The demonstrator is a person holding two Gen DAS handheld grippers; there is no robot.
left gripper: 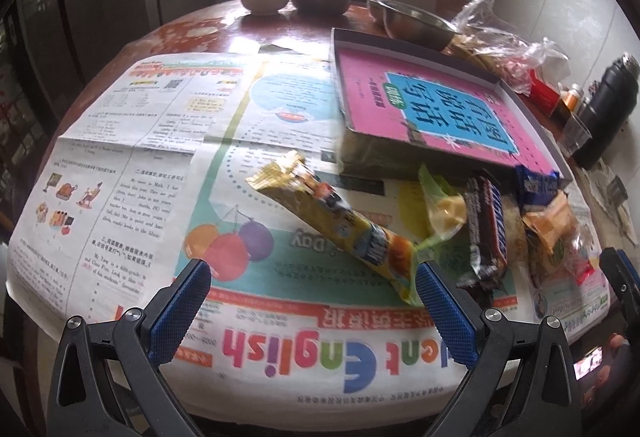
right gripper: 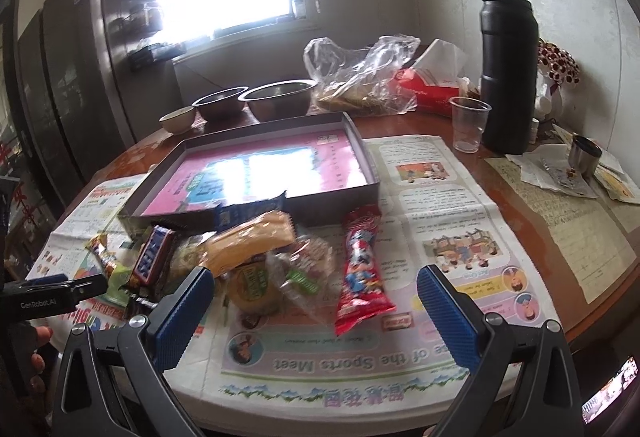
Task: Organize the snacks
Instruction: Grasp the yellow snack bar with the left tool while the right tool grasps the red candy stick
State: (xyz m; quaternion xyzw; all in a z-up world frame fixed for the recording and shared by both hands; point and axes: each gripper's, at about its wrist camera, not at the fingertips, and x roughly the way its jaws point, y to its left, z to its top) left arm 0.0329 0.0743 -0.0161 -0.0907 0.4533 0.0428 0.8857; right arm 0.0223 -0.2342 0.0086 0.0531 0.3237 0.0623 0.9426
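My left gripper [left gripper: 312,311] is open above the newspaper, with nothing between its fingers. A long yellow snack bar [left gripper: 340,225] lies slantwise, its near end just beside the right finger. To its right is a pile: a green-yellow packet [left gripper: 440,209], a Snickers bar [left gripper: 486,225], a blue packet [left gripper: 536,185] and an orange cake packet [left gripper: 552,225]. Behind them lies a shallow box tray [left gripper: 532,113] with a pink bottom. My right gripper [right gripper: 316,317] is open in front of a red snack stick [right gripper: 360,269], a round green-labelled cake [right gripper: 256,285] and a yellow packet [right gripper: 252,241].
Newspaper [right gripper: 440,197] covers a round wooden table [right gripper: 520,237]. At the back stand steel bowls [right gripper: 276,97], a small white bowl [right gripper: 178,119], a plastic bag [right gripper: 360,77], a red tissue box [right gripper: 432,89], a plastic cup [right gripper: 468,123] and a black flask [right gripper: 506,65]. A hand [right gripper: 36,337] shows at the left.
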